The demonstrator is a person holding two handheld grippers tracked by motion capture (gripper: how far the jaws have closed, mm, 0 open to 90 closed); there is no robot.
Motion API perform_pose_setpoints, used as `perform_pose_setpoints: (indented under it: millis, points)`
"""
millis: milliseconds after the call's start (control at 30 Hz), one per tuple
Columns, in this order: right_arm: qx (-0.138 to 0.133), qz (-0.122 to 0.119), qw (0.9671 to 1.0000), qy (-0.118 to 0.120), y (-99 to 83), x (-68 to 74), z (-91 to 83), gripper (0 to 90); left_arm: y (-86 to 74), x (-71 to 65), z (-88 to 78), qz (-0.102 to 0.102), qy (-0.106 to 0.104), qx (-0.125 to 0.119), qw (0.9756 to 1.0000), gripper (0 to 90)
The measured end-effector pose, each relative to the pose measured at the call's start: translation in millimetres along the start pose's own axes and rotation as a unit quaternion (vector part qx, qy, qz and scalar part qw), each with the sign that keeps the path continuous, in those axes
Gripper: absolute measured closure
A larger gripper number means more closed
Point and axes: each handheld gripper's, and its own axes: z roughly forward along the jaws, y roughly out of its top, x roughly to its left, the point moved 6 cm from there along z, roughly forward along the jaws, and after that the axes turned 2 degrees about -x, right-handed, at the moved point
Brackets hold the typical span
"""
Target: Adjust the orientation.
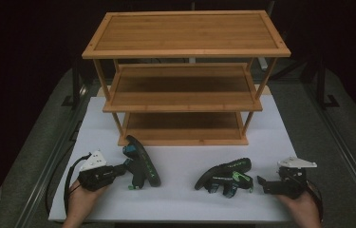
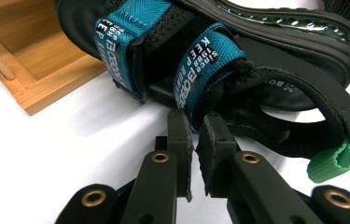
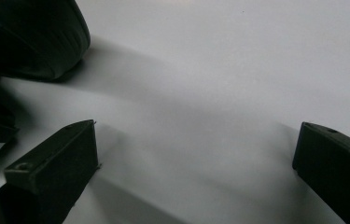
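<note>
At near left, my left gripper (image 2: 195,122) is clamped on the left sandal's (image 1: 141,166) teal strap (image 2: 205,65). The rack (image 1: 185,76) behind holds nothing. At right, the other sandal (image 1: 225,176) lies untouched beside my right gripper (image 1: 262,182), its jaws apart.

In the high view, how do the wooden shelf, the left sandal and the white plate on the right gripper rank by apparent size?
1. Wooden shelf, by far the largest.
2. Left sandal.
3. White plate, the smallest.
</note>
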Motion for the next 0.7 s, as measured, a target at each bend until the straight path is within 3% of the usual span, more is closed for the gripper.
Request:
perform_pose_setpoints:
  millis: [67,133,233,400,700]
  points:
    - [0.0,0.0,1.0,0.0,0.0,0.0,0.0,0.0,0.5,-0.2,0.7,0.008,0.005,-0.003,1.0,79.4]
    - [0.0,0.0,1.0,0.0,0.0,0.0,0.0,0.0,0.8,0.3,2.0,0.014,0.017,-0.003,0.9997,70.9]
    - [0.0,0.0,1.0,0.0,0.0,0.1,0.0,0.0,-1.1,0.8,3.2,0.021,0.017,0.002,0.9996,69.4]
    - [0.0,0.0,1.0,0.0,0.0,0.0,0.1,0.0,2.3,-0.1,0.3,0.018,0.013,-0.008,0.9997,76.4]
    - [-0.001,0.001,1.0,0.0,0.0,0.1,0.0,0.0,31.6,-2.4,3.2,0.051,0.011,-0.036,0.998,82.9]
